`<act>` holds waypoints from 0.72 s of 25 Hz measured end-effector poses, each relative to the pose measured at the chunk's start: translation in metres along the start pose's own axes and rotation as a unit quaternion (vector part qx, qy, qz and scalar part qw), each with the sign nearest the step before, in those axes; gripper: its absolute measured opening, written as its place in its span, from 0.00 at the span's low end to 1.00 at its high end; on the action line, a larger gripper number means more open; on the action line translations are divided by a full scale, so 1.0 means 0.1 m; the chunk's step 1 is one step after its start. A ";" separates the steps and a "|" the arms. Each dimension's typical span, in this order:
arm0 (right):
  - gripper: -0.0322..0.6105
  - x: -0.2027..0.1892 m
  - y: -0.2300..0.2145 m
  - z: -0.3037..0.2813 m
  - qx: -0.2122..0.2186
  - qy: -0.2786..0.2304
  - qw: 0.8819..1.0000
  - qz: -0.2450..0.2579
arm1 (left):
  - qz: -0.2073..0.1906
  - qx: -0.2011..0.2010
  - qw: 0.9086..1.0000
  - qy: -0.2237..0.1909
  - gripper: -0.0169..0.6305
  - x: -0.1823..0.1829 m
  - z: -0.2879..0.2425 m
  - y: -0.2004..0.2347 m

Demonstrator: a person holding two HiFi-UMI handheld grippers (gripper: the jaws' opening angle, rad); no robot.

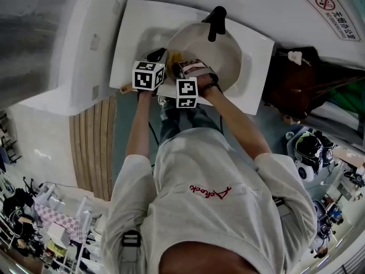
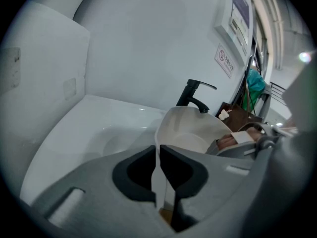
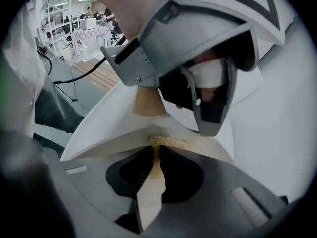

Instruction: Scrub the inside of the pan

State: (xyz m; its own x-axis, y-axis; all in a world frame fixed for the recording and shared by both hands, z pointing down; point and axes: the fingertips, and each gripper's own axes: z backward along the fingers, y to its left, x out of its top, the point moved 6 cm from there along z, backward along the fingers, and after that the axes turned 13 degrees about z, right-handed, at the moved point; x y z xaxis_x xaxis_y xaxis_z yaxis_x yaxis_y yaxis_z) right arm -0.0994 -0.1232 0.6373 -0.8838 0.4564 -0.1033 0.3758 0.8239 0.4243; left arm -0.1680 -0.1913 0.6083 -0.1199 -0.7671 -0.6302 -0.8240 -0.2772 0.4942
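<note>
My left gripper (image 2: 159,155) is clamped nearly shut on the thin rim of the white pan (image 2: 190,128), which sits in the sink (image 1: 258,76) under the black faucet (image 1: 217,20). My right gripper (image 3: 154,157) pinches a yellow sponge (image 3: 171,143) against the pan's inner wall. Both arms reach forward, grippers side by side. Only the right gripper view shows the sponge's grainy edge.

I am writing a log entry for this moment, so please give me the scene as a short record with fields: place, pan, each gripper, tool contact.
place: white sink with a black faucet
pan: white pan, in the basin below the faucet
left gripper: shut on the pan's thin rim
right gripper: shut on a yellow scrub pad
tool contact: the scrub pad's front edge lies against the pan's white surface, close to the left gripper
</note>
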 end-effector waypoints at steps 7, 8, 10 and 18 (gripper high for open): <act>0.14 -0.30 0.06 -0.09 0.024 0.033 0.999 -0.026 | 0.002 -0.001 1.000 0.001 0.07 0.00 0.00 0.00; 0.14 -0.35 0.08 -0.09 0.026 0.037 0.999 -0.029 | 0.002 -0.002 1.000 0.001 0.07 0.00 0.00 0.00; 0.14 -0.44 0.10 -0.07 0.025 0.044 0.998 -0.035 | 0.002 -0.002 1.000 0.002 0.07 0.00 0.00 0.00; 0.14 -0.71 0.11 0.02 0.015 0.061 0.996 -0.057 | 0.003 -0.003 1.000 0.002 0.07 0.01 0.00 0.01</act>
State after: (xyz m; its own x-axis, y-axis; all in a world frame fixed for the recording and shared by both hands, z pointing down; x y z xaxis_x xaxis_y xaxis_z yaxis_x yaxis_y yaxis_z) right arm -0.0321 -0.1455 0.6477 -0.9476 0.3171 -0.0388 0.2778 0.8780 0.3897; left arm -0.1688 -0.1918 0.6078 -0.1228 -0.7712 -0.6246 -0.8196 -0.2761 0.5020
